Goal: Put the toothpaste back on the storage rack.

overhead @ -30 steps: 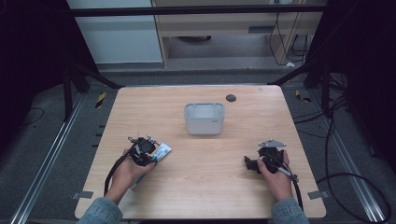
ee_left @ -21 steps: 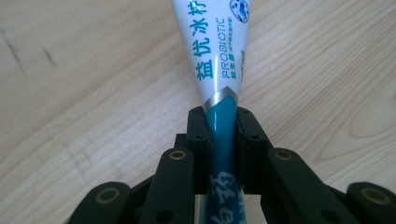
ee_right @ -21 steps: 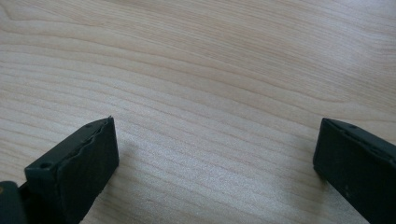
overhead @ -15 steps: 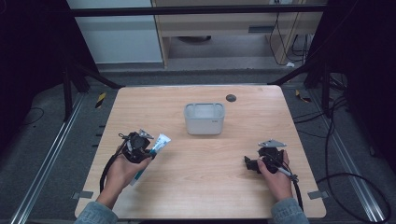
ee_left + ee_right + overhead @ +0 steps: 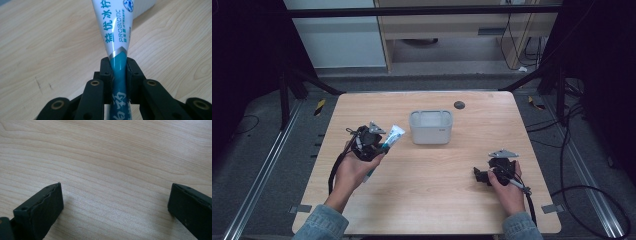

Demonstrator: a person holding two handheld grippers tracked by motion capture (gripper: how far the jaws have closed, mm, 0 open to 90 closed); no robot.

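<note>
The left hand-held gripper (image 5: 371, 142) is clamped on the teal neck of a toothpaste tube (image 5: 116, 32), held above the table (image 5: 427, 200) — long axis along the jaws, its white end towards the grey bin (image 5: 430, 127). The left gripper view gives the print "PROBIOTIC". The right hand-held gripper (image 5: 486, 175) rests low — jaws wide apart.

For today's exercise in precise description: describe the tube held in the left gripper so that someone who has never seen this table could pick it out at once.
Start at the wooden table and find the white bin near its middle. Just left of the bin, the left gripper is shut on a toothpaste tube. It is the one white and teal thing there, printed PROBIOTIC with Chinese characters, its flat end pointing towards the bin.
</note>
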